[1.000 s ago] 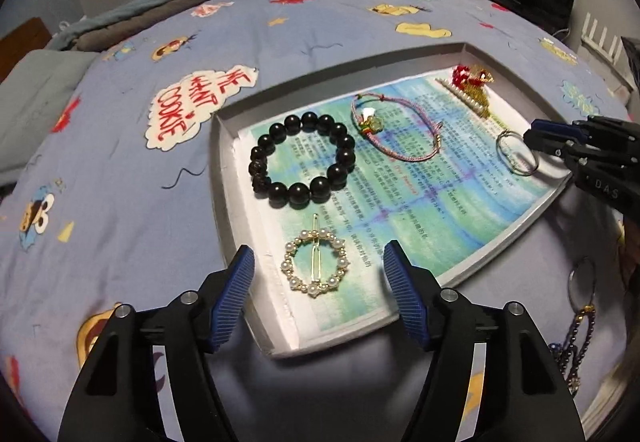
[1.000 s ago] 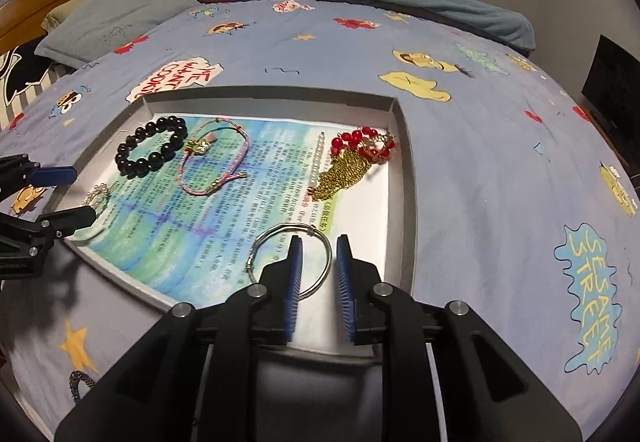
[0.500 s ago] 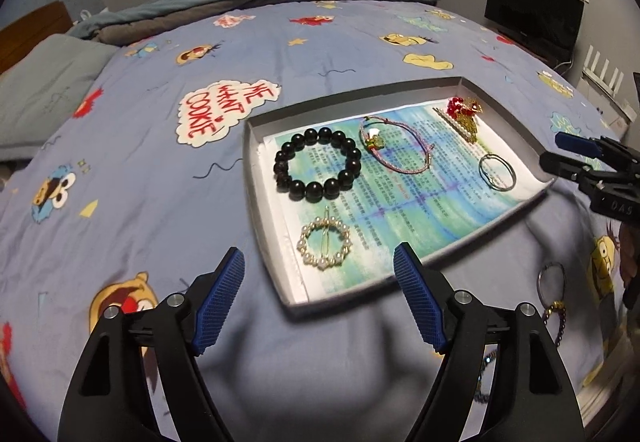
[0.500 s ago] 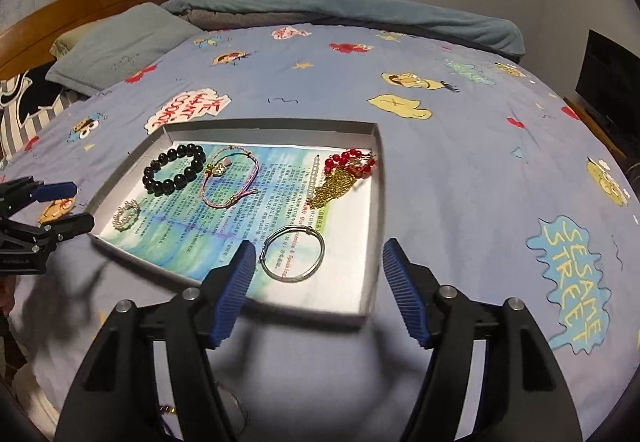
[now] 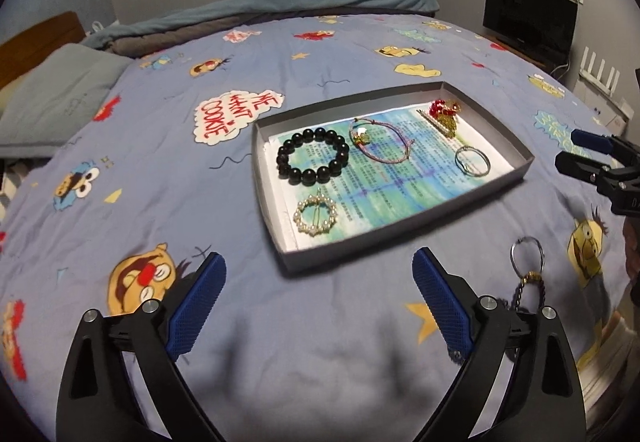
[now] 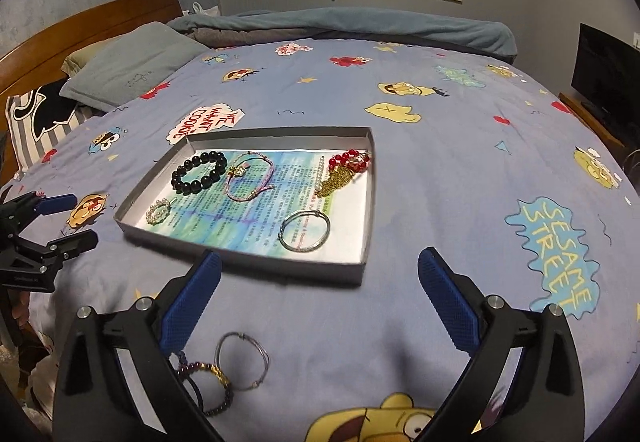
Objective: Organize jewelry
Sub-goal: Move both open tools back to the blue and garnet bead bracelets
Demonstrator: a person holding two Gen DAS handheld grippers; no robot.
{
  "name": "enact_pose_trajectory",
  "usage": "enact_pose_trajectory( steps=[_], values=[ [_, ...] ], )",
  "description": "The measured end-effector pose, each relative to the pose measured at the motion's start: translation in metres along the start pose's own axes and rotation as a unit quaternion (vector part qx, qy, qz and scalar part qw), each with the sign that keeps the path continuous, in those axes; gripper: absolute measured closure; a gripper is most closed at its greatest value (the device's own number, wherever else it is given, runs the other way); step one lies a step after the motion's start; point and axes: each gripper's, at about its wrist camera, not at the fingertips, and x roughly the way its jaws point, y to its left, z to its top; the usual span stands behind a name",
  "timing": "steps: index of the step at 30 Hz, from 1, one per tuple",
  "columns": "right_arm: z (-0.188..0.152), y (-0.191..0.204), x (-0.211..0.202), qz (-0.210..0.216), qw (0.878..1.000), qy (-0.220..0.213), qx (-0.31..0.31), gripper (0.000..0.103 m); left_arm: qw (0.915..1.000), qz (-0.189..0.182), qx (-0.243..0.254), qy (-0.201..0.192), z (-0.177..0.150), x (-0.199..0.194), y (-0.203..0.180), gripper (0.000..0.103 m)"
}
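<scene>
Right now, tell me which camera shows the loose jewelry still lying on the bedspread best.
The right wrist view: the thin wire bangle and dark beaded bracelet lie almost whole beside its finger. The left wrist view shows only a ring and chain, partly hidden behind its finger.

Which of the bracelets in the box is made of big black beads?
The black bead bracelet at the box's far left corner; its neighbours are a thin pink cord and a plain silver bangle.

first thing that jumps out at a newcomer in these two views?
The shallow grey tray in the middle of the cartoon-print bedspread, with jewelry laid out on its blue-green paper lining: a black bead bracelet at the far left and a silver bangle near the front right. Next, both grippers, left gripper and right gripper, gape open and empty in front of the tray, while a few more pieces lie loose on the bedspread.
</scene>
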Motion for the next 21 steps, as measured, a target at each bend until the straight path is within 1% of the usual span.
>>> enact_pose_trajectory(
  steps=[5, 8, 14, 18, 21],
  values=[
    [-0.011, -0.005, -0.01, -0.003, 1.0, -0.001, 0.013, 0.006, 0.9998, 0.011, -0.004, -0.019, -0.013, -0.015, -0.002, 0.009],
    [-0.019, -0.007, -0.016, -0.006, 1.0, -0.001, 0.014, 0.006, 0.9995, 0.006, -0.019, -0.025, -0.025, -0.021, 0.001, 0.008],
    [-0.039, -0.009, -0.028, -0.012, 1.0, -0.003, 0.012, 0.006, 0.9986, -0.012, -0.047, -0.022, -0.048, -0.025, 0.001, 0.008],
    [-0.051, -0.01, -0.034, -0.014, 1.0, -0.004, 0.01, 0.006, 0.9988, -0.016, -0.04, -0.022, -0.063, -0.025, -0.011, 0.008],
    [-0.06, -0.007, -0.035, -0.012, 1.0, 0.002, 0.004, 0.006, 0.9989, -0.026, -0.038, -0.012, -0.072, -0.019, -0.022, 0.008]
  ],
)
